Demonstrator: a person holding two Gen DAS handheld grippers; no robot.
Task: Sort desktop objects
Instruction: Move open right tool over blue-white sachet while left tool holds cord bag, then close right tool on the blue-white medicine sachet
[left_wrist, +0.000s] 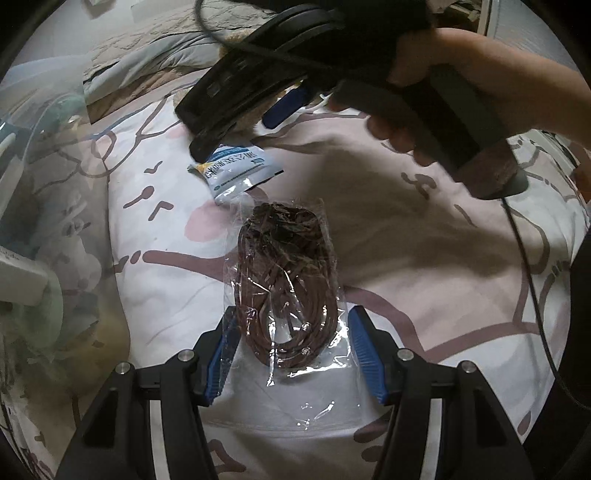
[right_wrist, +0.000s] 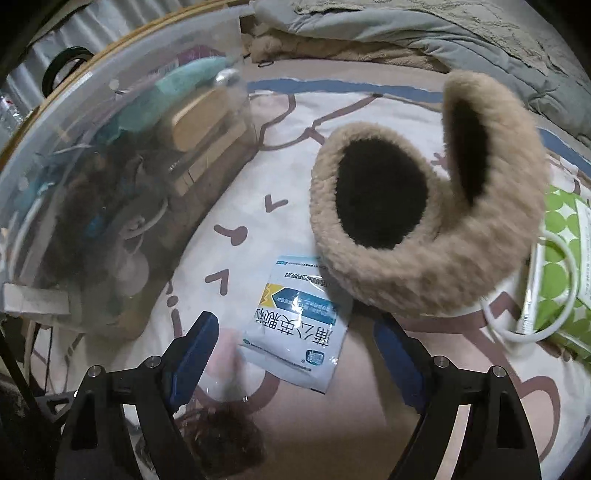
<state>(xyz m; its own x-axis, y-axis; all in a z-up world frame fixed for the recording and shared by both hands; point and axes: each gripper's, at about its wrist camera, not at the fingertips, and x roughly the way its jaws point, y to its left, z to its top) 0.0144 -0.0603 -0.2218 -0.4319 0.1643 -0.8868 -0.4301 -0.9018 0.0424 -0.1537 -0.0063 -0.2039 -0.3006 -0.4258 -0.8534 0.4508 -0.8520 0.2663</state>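
Spreading under everything is a bed sheet (left_wrist: 424, 236), white w/ pink-brown cartoon print, rumpled grey bedding behind it. Next biggest, a clear plastic bin (right_wrist: 110, 155) at left of sheet, already holding mixed stuff incl. a teal item and a wooden block. Fuzzy tan earmuffs (right_wrist: 417, 206) w/ dark inner pads lie on the sheet, lower edge overlapping a white-blue sachet (right_wrist: 299, 332). Green dotted pack (right_wrist: 561, 266) w/ a white cable sits at right edge. Clear bag of brown cord (left_wrist: 288, 288) lies flat on the sheet, just below the sachet, its near end between the left claw (left_wrist: 291, 354) fingers; that claw is wide, pads not touching the bag. Right claw (right_wrist: 295, 354) also wide, nothing held, sachet lying between its blue fingers; in left view it hovers over the sachet's far end.
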